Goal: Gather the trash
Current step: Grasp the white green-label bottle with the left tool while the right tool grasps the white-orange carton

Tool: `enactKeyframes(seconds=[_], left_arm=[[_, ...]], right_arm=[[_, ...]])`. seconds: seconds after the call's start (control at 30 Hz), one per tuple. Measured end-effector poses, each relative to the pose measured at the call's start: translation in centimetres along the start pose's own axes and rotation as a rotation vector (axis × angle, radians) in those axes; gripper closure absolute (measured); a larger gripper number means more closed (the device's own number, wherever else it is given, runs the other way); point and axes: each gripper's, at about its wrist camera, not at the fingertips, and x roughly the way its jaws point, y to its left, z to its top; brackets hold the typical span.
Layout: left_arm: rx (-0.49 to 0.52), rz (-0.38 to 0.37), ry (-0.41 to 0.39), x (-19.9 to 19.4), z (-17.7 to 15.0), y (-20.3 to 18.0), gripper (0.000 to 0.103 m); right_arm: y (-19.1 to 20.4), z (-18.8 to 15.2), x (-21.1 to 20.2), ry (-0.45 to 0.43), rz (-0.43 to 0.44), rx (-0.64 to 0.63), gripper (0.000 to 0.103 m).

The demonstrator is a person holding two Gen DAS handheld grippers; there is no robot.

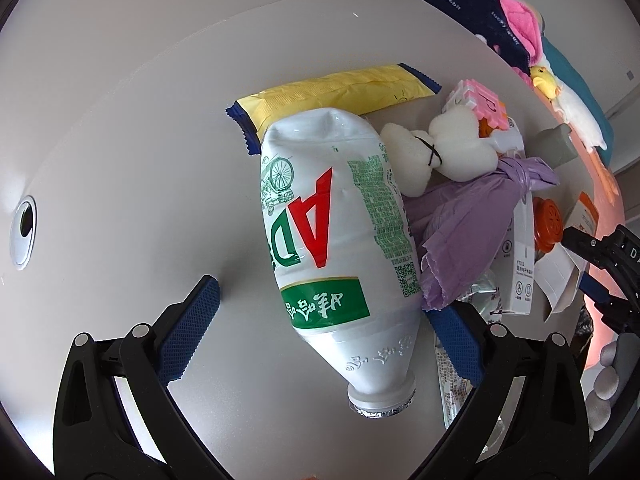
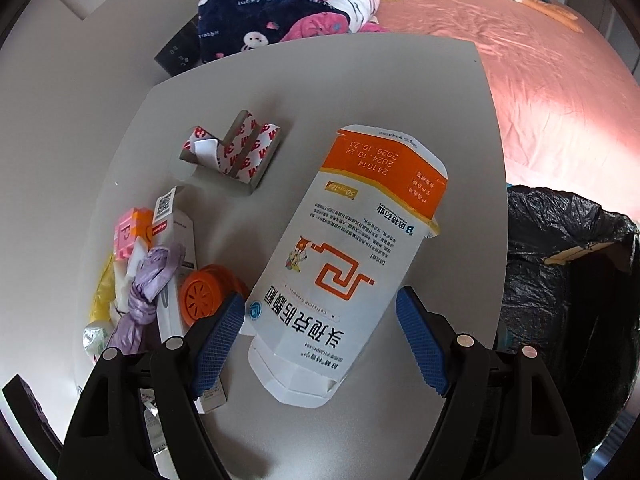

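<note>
A white milk-drink bottle (image 1: 332,248) with red letters and a green band lies on the grey table, its foil mouth toward the camera. My left gripper (image 1: 324,332) stands open, one blue pad on each side of the bottle, neither pressing it. In the right wrist view a flattened white and orange medicine box (image 2: 348,264) lies on the table. My right gripper (image 2: 320,336) is open and straddles the box's near end without touching it. A black trash bag (image 2: 560,264) gapes beside the table's right edge.
A yellow wrapper (image 1: 340,92), a white plush toy (image 1: 436,152), a purple bag (image 1: 472,220), an orange cap (image 2: 204,292), a tall white box (image 2: 180,280), pink blocks (image 2: 128,236) and a foam corner guard (image 2: 236,152) crowd the table. Clothes (image 2: 272,20) and a pink bed (image 2: 540,88) lie beyond.
</note>
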Motion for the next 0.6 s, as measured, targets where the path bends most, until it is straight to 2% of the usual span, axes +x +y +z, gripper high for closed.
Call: enactKeyframes(seconds=[0.13,0.27,0.33,0.43,0.47,0.53,0.6], left_arm=[[-0.008,0.049,-0.013,0.1,0.4,0.3,0.006],[-0.041,0.038,-0.012,0.2,0.9,0.9,0.006],[-0.019,0.050,0.002,0.6,1.5,0.5,0.006],[0.045,0.122,0.026,1.2,1.7,-0.1,0.006],[0.046,0.124,0.026,1.2,1.7,-0.1,0.006],[0.034,0.118,0.026,1.1,1.7,0.0,0.006],[0.030,0.112,0.018,1.0,1.7,0.2,0.007]], right_arm=[[0.4,0.6,0.4,-0.012,-0.037,0.021,0.023],[0.8,1.2,0.8,-0.020,-0.077,0.037,0.022],[1.1,1.5,1.1,-0.024,-0.115,0.026,0.022],[1.2,2.1,1.4,-0.017,-0.130,0.023,0.018],[1.3,2.2,1.5,-0.013,-0.137,0.009,0.018],[1.5,2.2,1.7,-0.005,-0.154,-0.038,0.019],[1.6,2.0,1.6,-0.012,-0.154,-0.067,0.025]])
